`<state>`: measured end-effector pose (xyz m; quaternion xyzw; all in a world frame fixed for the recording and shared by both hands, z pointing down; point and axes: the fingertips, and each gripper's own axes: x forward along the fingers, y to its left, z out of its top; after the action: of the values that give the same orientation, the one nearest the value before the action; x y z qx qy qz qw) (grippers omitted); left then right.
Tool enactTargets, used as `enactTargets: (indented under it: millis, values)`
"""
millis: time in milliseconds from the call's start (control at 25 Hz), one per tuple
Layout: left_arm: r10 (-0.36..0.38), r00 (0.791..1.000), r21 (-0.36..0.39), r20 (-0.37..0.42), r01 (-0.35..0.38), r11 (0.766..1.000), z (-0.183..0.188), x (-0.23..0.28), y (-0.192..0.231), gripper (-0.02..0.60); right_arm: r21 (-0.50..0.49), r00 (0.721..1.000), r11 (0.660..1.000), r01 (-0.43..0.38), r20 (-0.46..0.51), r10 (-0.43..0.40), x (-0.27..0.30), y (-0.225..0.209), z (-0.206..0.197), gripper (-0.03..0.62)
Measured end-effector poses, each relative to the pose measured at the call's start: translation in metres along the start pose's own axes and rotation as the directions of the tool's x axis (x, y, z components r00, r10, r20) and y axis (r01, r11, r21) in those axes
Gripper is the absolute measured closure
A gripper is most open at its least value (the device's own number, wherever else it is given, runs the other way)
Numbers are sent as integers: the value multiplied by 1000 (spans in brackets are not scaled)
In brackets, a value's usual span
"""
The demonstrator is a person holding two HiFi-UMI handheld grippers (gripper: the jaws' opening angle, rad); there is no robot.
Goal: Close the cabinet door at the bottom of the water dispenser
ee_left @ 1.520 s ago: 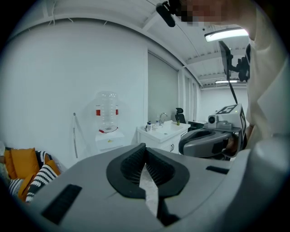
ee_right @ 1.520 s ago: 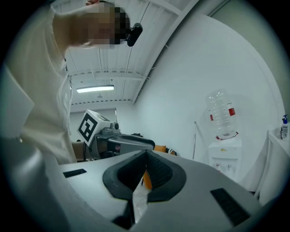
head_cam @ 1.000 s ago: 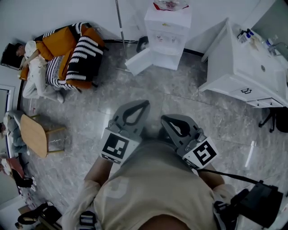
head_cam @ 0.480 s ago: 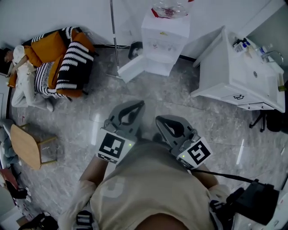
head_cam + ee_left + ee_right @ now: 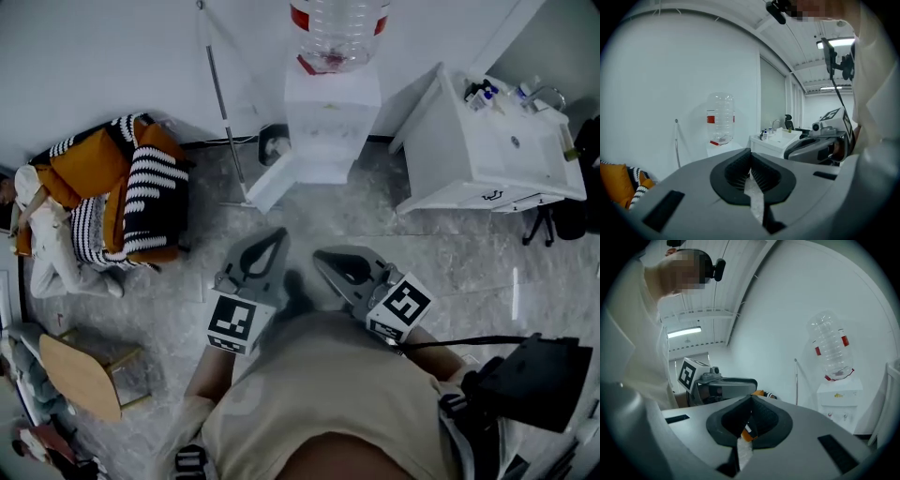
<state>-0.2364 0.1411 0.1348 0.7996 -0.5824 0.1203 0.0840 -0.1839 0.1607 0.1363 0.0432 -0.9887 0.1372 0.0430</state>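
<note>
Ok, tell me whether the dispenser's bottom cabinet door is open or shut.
Open: the cabinet door juts out leftward from the water dispenser base, angled off its front.

It looked like an office break area — a white water dispenser (image 5: 333, 103) against the far wall, a sink cabinet (image 5: 487, 155) at far right, a seat (image 5: 122, 197) with orange and striped cushions at left, 1 small wooden table (image 5: 80, 375) near left, grey marbled floor (image 5: 459, 258).

The top edge of the head view is cutting off the clear red-banded plastic bottle (image 5: 336, 28). In its own view, the grey right gripper (image 5: 750, 404) is hiding the lower part of the white water dispenser (image 5: 839, 399).
</note>
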Motion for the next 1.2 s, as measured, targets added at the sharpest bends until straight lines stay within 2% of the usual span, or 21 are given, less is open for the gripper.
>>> enactTargets:
  millis: [280,440,640,800,920,1200]
  values:
    - [-30,999,-13,22,30,999,2,-5,46,591,67,999,998,-3,-32,5,57,-7,-1,583]
    - [-56,998,-36,2,56,998,-9,-9,59,591,104,998,995,2,-59,4,75,-9,-7,583]
    - [-108,994,-10,16,109,994,-2,-1,72,591,115,998,992,42,-51,-36,88,-21,-1,583]
    - [-147,989,10,-8,147,989,-5,5,74,591,187,998,982,33,-55,-23,96,-24,-7,583]
    - [-151,988,10,-19,152,988,-3,14,79,591,213,998,977,5,-66,10,103,-30,-7,583]
    - [-133,989,8,-63,134,991,2,44,81,591,273,999,962,-18,-43,31,100,-63,-4,583]
